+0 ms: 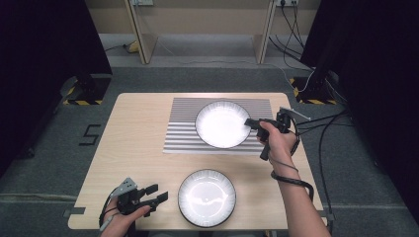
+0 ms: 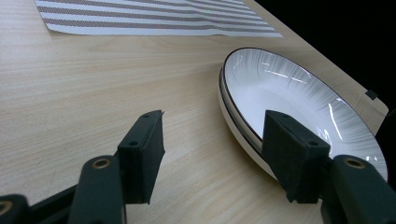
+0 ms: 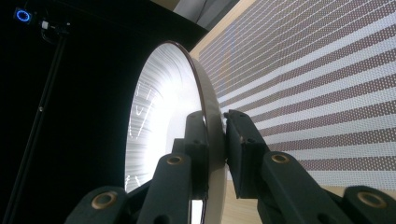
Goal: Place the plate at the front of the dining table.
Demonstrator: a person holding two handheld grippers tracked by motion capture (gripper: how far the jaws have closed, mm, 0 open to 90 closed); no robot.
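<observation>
**benchmonkey:** Closest to the overhead cam is the near plate (image 1: 207, 197), sitting on bare wood at the front edge of the table (image 1: 133, 148). It looks like two plates nested, going by the doubled rim in the left gripper view, though I can't say for sure. Left gripper (image 1: 157, 193) sits just beside it, jaws wide apart with nothing between them.

**plate_wrangler:** Right gripper (image 1: 250, 123) is the busy one. Its jaws are pinched on the rim of the far plate (image 1: 222, 124), one pad inside the lip and one outside. That plate is on the striped mat (image 1: 185, 131), toward the mat's right end.

**benchmonkey:** Tips for that grip?

**plate_wrangler:** I'd keep the pinch square to the rim and the wrist steady. Glazed china is slick, so a skewed bite could let it swing or slip out. Move it low and slow, I reckon.

**benchmonkey:** Anything in either plate?

**plate_wrangler:** Nope, both bare, just light glare on the glaze.
</observation>
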